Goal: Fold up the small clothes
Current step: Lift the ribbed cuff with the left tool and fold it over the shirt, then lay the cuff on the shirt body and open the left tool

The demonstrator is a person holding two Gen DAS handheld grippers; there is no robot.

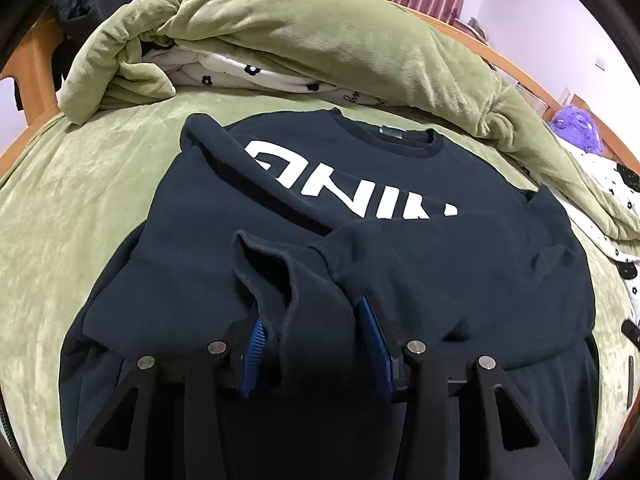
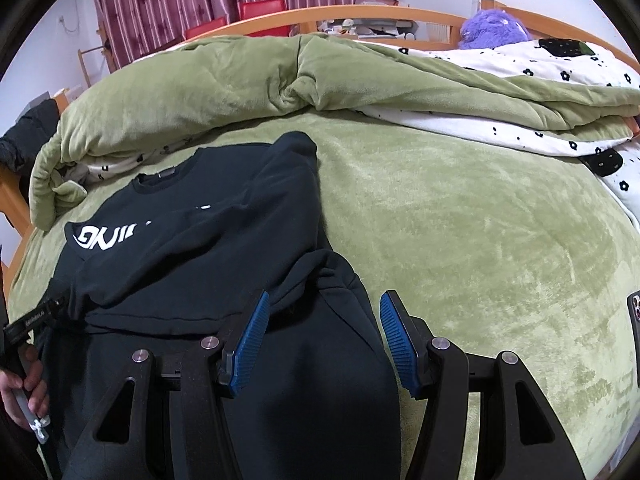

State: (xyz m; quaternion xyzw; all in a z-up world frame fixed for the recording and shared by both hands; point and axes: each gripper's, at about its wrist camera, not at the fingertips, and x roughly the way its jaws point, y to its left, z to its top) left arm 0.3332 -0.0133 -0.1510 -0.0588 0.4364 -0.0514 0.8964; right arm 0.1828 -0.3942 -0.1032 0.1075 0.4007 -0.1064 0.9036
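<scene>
A dark navy sweatshirt (image 1: 360,184) with white letters lies flat on the green bedspread (image 1: 80,208), collar away from me. Both its sleeves are folded in across the chest. My left gripper (image 1: 312,312) stands over the lower middle of the sweatshirt, with a sleeve cuff (image 1: 280,272) lying loose between its blue pads (image 1: 254,340). My right gripper (image 2: 324,296) is open at the sweatshirt's (image 2: 208,240) lower right, above a second dark garment (image 2: 320,360) that runs between its pads untouched. The left gripper's body (image 2: 36,316) and the hand (image 2: 24,384) holding it show at the left edge.
A rolled green quilt (image 2: 200,92) and white flowered bedding (image 2: 520,132) lie along the far side of the bed. A purple plush toy (image 2: 492,30) sits by the wooden bed frame (image 2: 360,14). A phone (image 2: 634,320) lies on the bedspread (image 2: 480,240) at the right edge.
</scene>
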